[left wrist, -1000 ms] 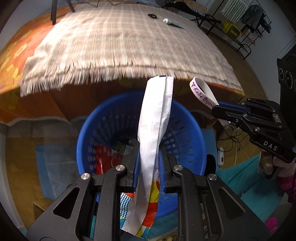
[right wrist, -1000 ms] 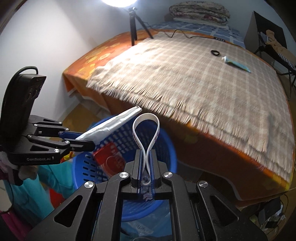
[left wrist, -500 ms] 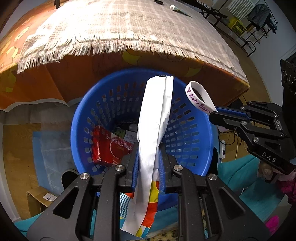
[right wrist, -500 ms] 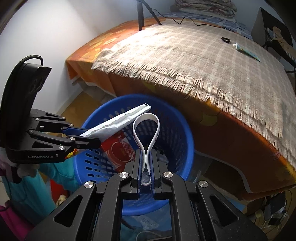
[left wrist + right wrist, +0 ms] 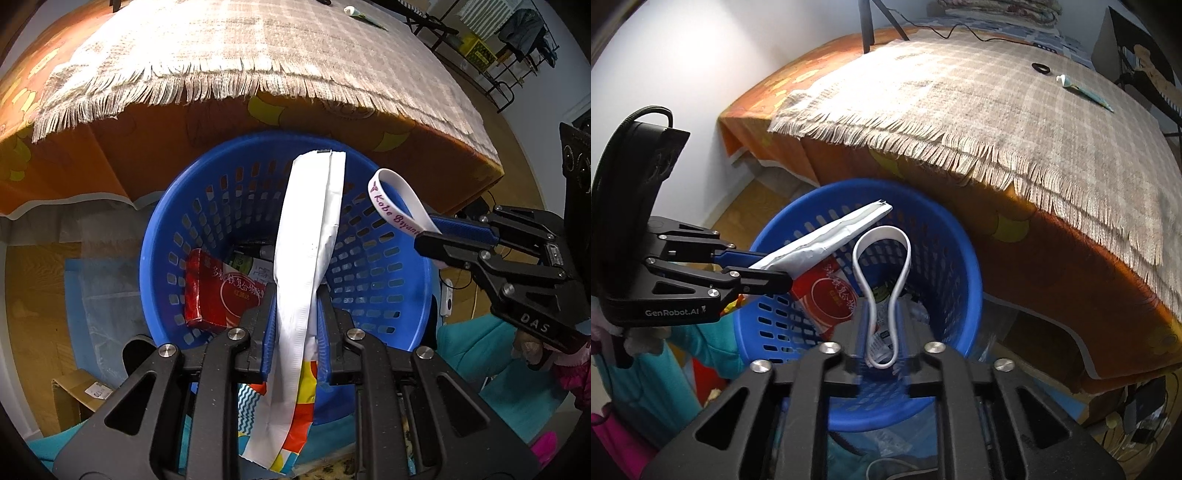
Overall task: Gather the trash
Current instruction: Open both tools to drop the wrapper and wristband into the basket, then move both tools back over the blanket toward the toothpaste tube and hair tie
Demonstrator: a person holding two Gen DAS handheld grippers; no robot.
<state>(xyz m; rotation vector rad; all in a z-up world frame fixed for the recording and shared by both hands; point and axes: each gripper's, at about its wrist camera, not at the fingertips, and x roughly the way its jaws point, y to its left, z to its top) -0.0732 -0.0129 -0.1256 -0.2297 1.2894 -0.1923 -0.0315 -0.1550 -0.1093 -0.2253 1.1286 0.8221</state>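
At frame centre, over the blue basket (image 5: 413,295), the left gripper (image 5: 295,328) pinches a white wrapper (image 5: 314,229). The right gripper's (image 5: 881,334) jaws are opening around a white wristband (image 5: 881,236).

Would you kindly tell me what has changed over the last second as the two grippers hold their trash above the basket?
Both grippers came in over the blue basket. The right gripper is opening its jaws, and the white wristband is still between them, loosened. The left gripper stays clamped on the white wrapper; the red packet lies in the basket as before.
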